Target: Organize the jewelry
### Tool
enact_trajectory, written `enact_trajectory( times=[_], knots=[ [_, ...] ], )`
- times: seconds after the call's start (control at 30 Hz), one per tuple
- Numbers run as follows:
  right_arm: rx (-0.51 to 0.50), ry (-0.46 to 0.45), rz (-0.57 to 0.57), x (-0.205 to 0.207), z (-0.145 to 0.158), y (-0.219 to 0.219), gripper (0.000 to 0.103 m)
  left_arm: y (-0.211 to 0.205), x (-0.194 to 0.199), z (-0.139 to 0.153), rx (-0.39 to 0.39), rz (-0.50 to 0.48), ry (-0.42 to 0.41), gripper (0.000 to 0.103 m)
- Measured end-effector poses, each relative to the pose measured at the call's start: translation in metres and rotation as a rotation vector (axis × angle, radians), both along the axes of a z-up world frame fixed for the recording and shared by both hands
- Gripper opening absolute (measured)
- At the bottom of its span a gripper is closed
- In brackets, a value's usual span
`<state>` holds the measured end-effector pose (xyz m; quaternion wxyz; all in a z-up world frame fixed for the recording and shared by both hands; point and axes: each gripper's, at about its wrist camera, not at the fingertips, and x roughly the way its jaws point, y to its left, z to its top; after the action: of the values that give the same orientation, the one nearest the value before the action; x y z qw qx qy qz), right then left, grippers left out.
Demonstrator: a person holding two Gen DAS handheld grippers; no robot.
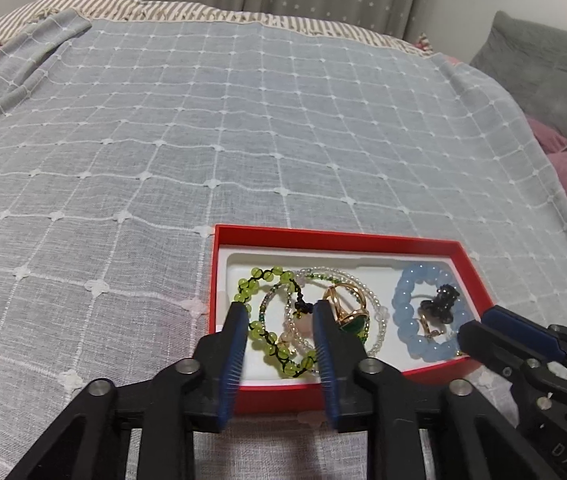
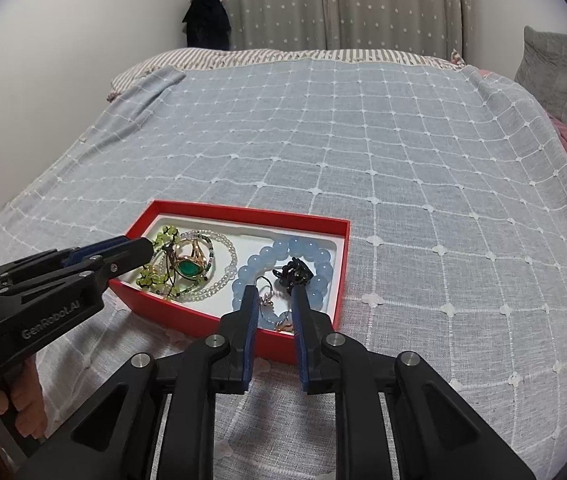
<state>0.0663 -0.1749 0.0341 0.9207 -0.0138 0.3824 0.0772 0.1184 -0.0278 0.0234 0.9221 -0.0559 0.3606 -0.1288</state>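
While you hold both tools over the bed [image 1: 243, 120], the red box [image 1: 335, 236] sits on the grey checked bedspread with all the jewelry inside its white tray. Your left hand-held gripper [image 1: 281, 310] hovers over the left half of the box with its fingers apart, gripping nothing; between and below them lie the green bead bracelet [image 1: 259, 330], a clear bead strand [image 1: 379, 320] and the gold ring with a green stone [image 1: 349, 314], tangled together. Your right hand-held gripper [image 2: 275, 292] reaches over the near rim on the right half, its fingers also apart and empty, straddling the near side of the blue bead bracelet [image 2: 283, 250]. A black charm [image 2: 295, 272] lies inside that blue loop, with small gold pieces [image 2: 267, 298] beside it.
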Motion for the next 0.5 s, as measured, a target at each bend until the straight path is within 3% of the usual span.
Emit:
enact_trajectory(
  times=[0.1,0.5],
  knots=[
    [0.012,-0.011,-0.002,-0.003,0.004,-0.001,0.045,0.002,-0.005,0.004,0.006,0.0,-0.004,0.043],
    [0.006,0.037,-0.061,-0.036,0.018,-0.013,0.06,0.015,-0.043,0.013,0.069,0.041,0.034,0.085]
  ],
)
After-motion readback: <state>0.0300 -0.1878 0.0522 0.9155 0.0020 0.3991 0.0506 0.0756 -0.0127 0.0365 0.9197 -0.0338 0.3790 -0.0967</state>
